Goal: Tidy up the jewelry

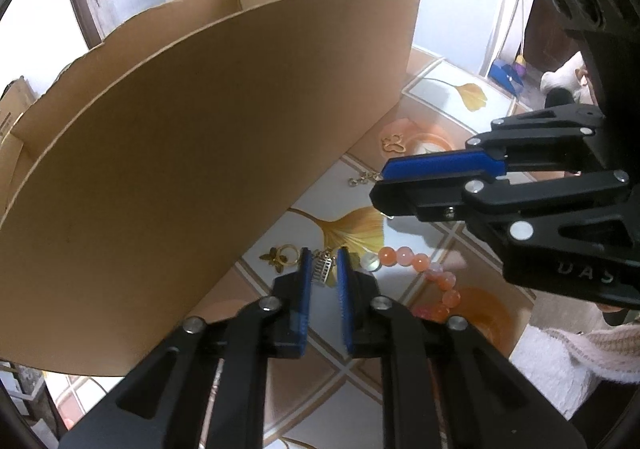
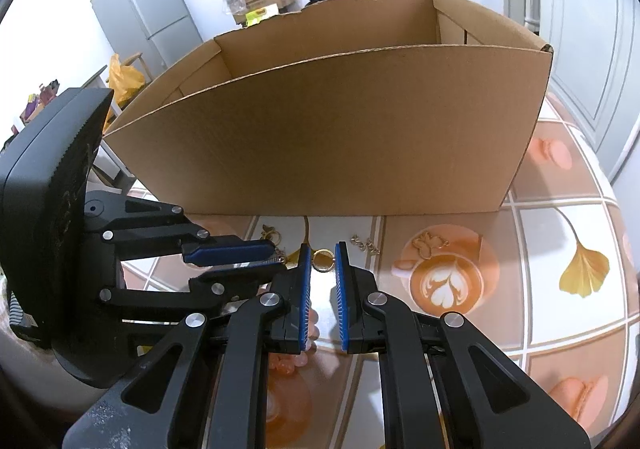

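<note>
The left gripper [image 1: 324,269] sits low in the middle of its own view. Its blue pads are a little apart, with a small silver charm [image 1: 323,268] between them. I cannot tell if the pads touch the charm yet. Just left of it lies a gold ring [image 1: 286,253]. To the right, a string of orange beads [image 1: 428,273] curves down the frame.

The right gripper [image 2: 322,261] is low in the middle of its view too. Its pads are a little apart, and a gold ring [image 2: 322,260] lies between the tips. It does not look pinched.

A big box [image 2: 328,137] fills the top of both views. It stands on the table [image 2: 560,217], right behind the jewelry. A gold butterfly [image 2: 428,243] and a small chain [image 2: 365,245] lie right of the ring, near the box.

This looks like the picking-up step. Each gripper has lined up on one small piece. Next, I think the pads must close gently, lift the pieces, and carry them over the box wall.
</note>
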